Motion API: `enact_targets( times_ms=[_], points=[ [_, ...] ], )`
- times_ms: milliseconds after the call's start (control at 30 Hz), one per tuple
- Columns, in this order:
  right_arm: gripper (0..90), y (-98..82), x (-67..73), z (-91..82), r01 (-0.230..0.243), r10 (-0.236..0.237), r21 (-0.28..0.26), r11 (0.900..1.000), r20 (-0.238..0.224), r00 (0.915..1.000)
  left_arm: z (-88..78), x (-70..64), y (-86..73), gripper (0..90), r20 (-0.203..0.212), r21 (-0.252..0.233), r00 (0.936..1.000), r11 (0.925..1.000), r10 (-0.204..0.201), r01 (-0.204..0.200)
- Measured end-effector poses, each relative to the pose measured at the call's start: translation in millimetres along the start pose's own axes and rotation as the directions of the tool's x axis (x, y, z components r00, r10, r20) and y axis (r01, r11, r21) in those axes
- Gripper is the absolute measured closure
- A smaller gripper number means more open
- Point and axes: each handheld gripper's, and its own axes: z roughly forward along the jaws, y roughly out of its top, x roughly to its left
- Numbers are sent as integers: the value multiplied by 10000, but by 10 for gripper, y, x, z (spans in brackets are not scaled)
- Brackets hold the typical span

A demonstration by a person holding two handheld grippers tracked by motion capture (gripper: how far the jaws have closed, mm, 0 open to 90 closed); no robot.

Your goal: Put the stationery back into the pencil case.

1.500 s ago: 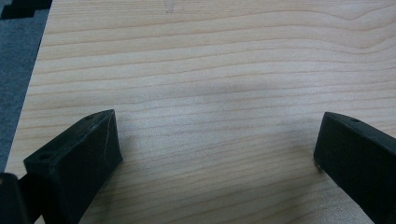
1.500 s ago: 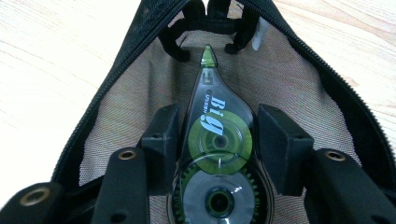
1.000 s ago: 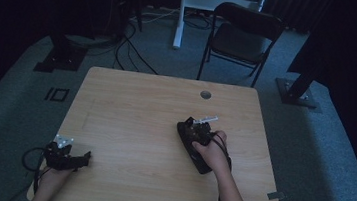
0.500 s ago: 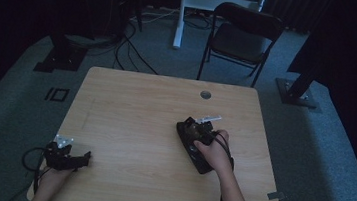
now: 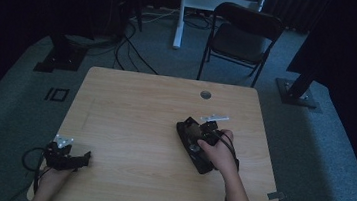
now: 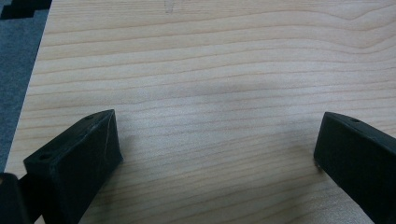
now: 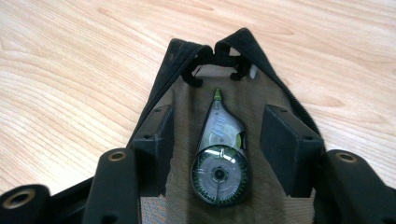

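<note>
My right gripper (image 7: 215,140) has just been opening, jaws spread clear either side of the tape roller (image 7: 219,158) lying in the open pouch (image 7: 187,107), tip pointing away along the jaws, mid-right on the desk (image 5: 130,110). My left gripper (image 6: 215,154) stands wide open, near left.

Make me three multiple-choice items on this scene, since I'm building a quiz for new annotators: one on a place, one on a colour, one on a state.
1. Where does the correction tape roller lie?
A. inside the open black pouch
B. on the chair
C. on the floor

2. What colour is the roller's tip?
A. red
B. green
C. blue

3. How do the right tongs stand around the roller?
A. clamped on it
B. apart from it on both sides
C. shut beside it

Answers: 1 A, the pouch's zipped edges frame it. 2 B, the nib shows green. 3 B, gaps show on both sides between jaws and roller; the jaws have just been opening.
</note>
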Motion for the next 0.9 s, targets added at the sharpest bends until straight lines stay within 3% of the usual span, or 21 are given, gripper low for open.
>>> enact_targets(
  times_ms=[467,900],
  points=[
    [420,-63,-93,-250,-71,63,-675,9977,-119,9999,0,0,0,6,0,0,10000,10000,-1,1],
    [392,-176,-246,-459,-151,164,-1305,9913,82,9998,0,0,0,6,-1,1,10000,10000,-2,2]
  ],
)
